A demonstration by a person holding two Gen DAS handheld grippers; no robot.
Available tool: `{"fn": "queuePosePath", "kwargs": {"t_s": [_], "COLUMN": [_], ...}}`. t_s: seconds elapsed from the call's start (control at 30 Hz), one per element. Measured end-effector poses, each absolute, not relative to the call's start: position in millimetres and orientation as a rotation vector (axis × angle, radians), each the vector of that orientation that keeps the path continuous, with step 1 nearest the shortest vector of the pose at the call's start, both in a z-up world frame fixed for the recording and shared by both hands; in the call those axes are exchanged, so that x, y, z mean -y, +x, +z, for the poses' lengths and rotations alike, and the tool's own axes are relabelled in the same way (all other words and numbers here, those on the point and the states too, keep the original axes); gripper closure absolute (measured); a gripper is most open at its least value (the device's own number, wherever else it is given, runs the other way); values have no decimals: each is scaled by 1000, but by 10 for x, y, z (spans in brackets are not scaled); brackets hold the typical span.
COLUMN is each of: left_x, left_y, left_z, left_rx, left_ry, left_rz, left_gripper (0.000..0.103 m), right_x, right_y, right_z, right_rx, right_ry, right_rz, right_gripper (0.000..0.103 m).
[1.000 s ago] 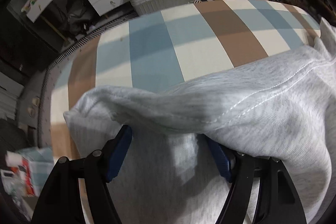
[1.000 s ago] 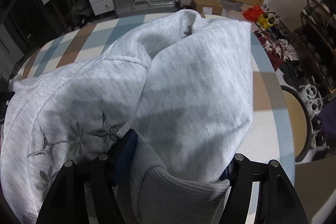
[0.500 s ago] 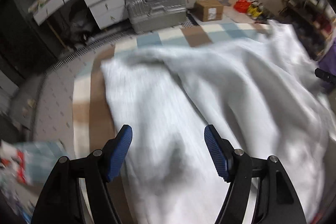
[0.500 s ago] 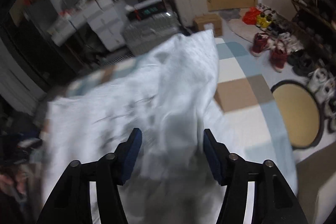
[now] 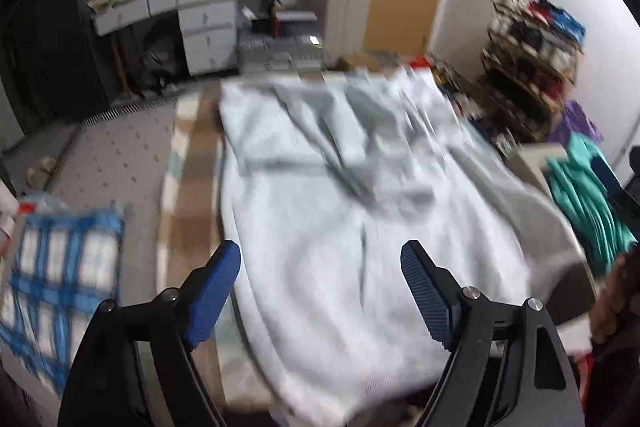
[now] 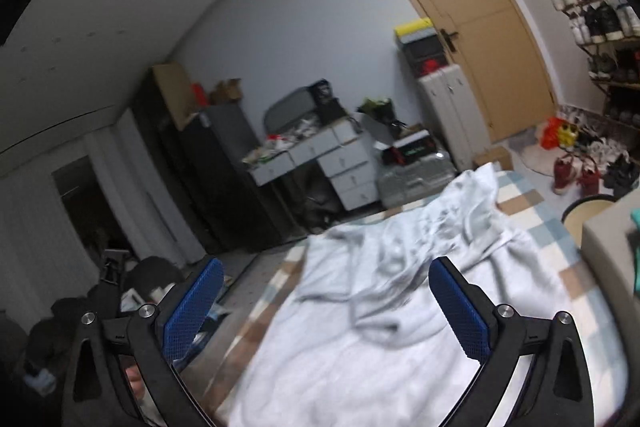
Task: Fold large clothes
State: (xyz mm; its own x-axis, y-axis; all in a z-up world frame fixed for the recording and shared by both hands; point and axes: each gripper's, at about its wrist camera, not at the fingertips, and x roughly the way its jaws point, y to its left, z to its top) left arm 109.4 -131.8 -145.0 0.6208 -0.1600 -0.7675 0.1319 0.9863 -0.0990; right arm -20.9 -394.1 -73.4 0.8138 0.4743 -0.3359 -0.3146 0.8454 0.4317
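Note:
A large light-grey sweatshirt (image 5: pixel 340 219) lies spread and rumpled on a checked blue, brown and white bed cover (image 5: pixel 188 187). It also shows in the right wrist view (image 6: pixel 380 307), wrinkled toward the far end. My left gripper (image 5: pixel 320 267) is open and empty, held above the near part of the garment. My right gripper (image 6: pixel 324 283) is open and empty, raised above the garment and tilted up toward the room. Both views are blurred by motion.
A teal garment (image 5: pixel 584 195) lies on a surface to the right. A blue checked item (image 5: pixel 60 275) sits at the left. A silver suitcase (image 6: pixel 416 175), white drawers (image 6: pixel 320 163), a shoe rack (image 5: pixel 532 67) and a wooden door (image 6: pixel 480 27) stand beyond the bed.
Both grippers let go of the sweatshirt and opened wide. They pulled back and rose, and the garment dropped flat onto the bed cover.

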Motion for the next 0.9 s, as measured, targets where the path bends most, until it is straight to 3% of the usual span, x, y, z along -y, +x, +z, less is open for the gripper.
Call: {"fn": "queuePosePath", "kwargs": {"t_s": [0.2,0.43,0.73,0.77,0.8,0.87,0.9], "left_x": [1373,1589,2078,2053,2030,1894,1843], "left_y": [558,259,331,342,352,438,444], "left_z": [-1946,-2390,-2810,-2815,-2812,-2755,-2709], "left_rx": [-980,-1007,-978,-975,-992,-1067,-1066], "left_ry": [24,222,651,643,616,475,434], "left_rz": [-139,-98,-108,-114,-138,-203,-210], "left_gripper": [24,24,24,29,52,86,90], "right_x": [3942,4251,4249,4257,4273,4316,4332], "right_y": [-687,-911,-779,-788,-795,-804,-801], "right_z": [-1270,-1228,-1356,-1367,-1381,-1404,-1412], "right_rx": [-475,-388,-499,-502,-502,-504,-505], "right_ry": [403,501,515,520,527,551,562], "right_rz": [349,337,325,324,322,315,313], "right_gripper": [0,0,0,0,0,0,0]}}
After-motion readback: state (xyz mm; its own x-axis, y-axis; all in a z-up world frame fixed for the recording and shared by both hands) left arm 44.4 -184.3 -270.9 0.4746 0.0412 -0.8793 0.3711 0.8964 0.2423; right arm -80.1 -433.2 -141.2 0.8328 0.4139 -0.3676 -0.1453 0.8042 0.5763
